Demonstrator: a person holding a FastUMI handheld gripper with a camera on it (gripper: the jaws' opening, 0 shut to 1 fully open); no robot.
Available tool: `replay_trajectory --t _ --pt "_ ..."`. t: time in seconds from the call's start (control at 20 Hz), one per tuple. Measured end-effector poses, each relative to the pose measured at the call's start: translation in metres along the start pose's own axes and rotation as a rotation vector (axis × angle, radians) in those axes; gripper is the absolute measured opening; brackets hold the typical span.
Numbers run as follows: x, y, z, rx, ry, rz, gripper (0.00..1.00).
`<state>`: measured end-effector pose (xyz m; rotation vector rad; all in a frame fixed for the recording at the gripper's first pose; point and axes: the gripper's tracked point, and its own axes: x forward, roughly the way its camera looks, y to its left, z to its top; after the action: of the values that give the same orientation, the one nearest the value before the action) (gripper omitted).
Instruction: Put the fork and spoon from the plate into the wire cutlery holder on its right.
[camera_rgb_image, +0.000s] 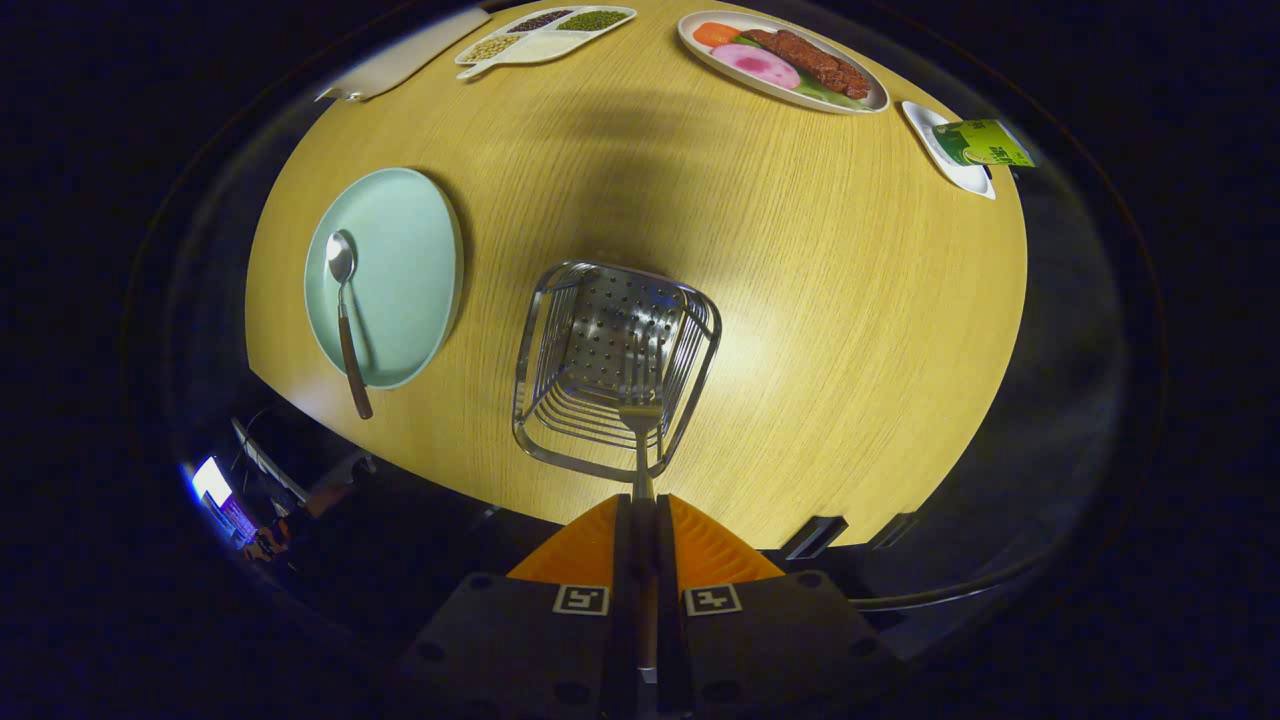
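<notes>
My gripper (641, 505) looks straight down and is shut on the fork (641, 420), whose handle runs up between the fingers. The fork's tines point down into the mouth of the wire cutlery holder (560, 330), which stands on the round wooden table directly below the fingers. To the holder's left lies the pale green plate (410, 260). A spoon (344, 310) with a brown handle rests on the plate, bowl toward the far side, handle sticking out over the plate's near rim.
Beyond the holder the wooden table (800, 300) carries a divided tray of beans (545, 35), an oval platter of food (780, 60) and a small white dish with a green packet (965, 150). The table's near edge curves just under the fingers.
</notes>
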<state>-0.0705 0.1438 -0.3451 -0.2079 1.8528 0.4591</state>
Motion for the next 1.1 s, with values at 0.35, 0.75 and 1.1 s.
replay_trajectory --t 0.35,0.75,1.1 --pt "-0.024 0.001 0.020 0.036 -0.183 -0.005 0.38" --pt "-0.090 0.136 0.053 -0.023 -0.644 0.146 0.44" --pt "-0.018 0.249 0.070 -0.219 -0.628 0.167 0.44"
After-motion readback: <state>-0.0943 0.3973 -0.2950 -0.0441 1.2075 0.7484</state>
